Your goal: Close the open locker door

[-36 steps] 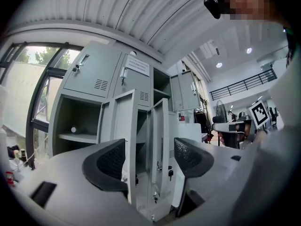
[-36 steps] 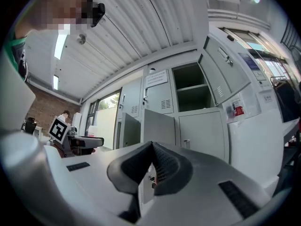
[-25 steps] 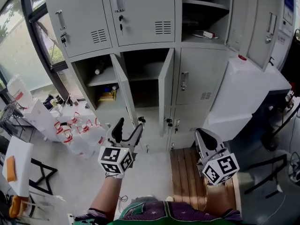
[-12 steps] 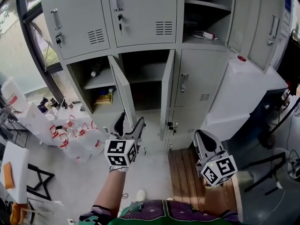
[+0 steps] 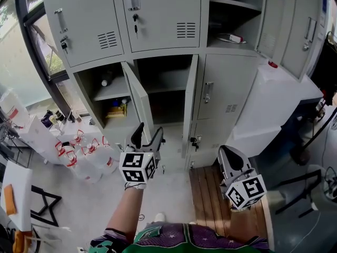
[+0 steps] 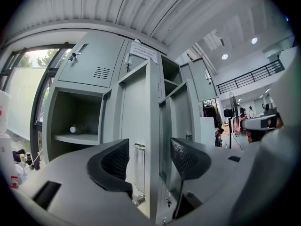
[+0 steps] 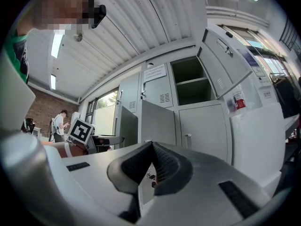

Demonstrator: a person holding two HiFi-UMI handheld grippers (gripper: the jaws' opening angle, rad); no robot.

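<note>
Middle row: left gripper (image 5: 148, 130), jaws wide though just narrowing, frames the untouched edge of the open locker door (image 5: 138, 101) straight ahead, seemingly to swing it shut; right gripper (image 5: 227, 153) clenched empty, idle alongside.

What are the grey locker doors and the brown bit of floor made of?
The locker doors look like thin sheet metal painted matt grey: vent slots are punched in them and the open ones show thin edges. The brown floor patch looks like wood, in long planks with seams between, though it could be wood-look board.
</note>
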